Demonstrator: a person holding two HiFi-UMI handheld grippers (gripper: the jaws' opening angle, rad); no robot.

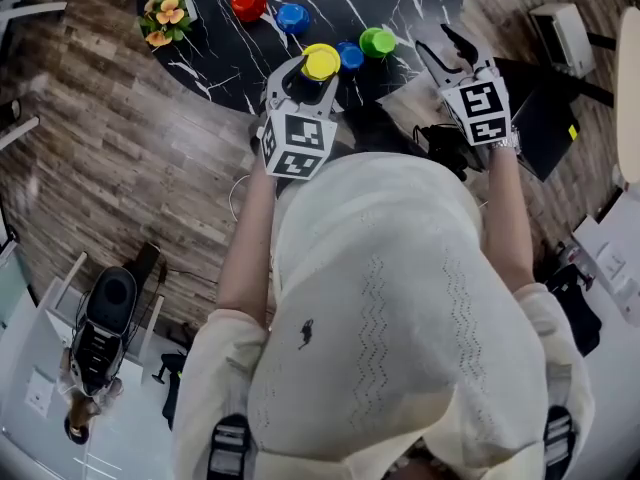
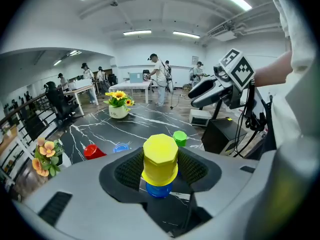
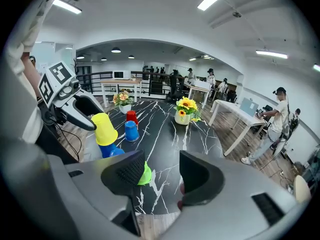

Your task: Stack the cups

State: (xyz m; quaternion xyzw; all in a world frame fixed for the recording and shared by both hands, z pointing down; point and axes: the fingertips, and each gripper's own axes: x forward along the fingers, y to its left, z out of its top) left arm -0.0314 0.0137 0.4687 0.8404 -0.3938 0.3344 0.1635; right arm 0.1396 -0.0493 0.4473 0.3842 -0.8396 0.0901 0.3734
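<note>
An upside-down yellow cup (image 2: 160,156) sits between the jaws of my left gripper (image 2: 160,166), which is shut on it and holds it just above an upside-down blue cup (image 2: 160,189) on the black marble table (image 1: 220,58). In the right gripper view the yellow cup (image 3: 104,129) hangs over that blue cup (image 3: 107,150). A green cup (image 1: 377,41) stands to the right; a red cup (image 1: 248,5) and a second blue cup (image 1: 292,17) stand farther back. My right gripper (image 1: 445,50) is open and empty beyond the table's right edge, with the green cup (image 3: 144,174) partly hidden behind its left jaw.
A pot of orange flowers (image 1: 165,15) stands at the table's left edge and a sunflower pot (image 3: 186,110) at its far side. Black equipment with cables (image 1: 540,118) sits on the wooden floor to the right. People and white desks fill the room behind.
</note>
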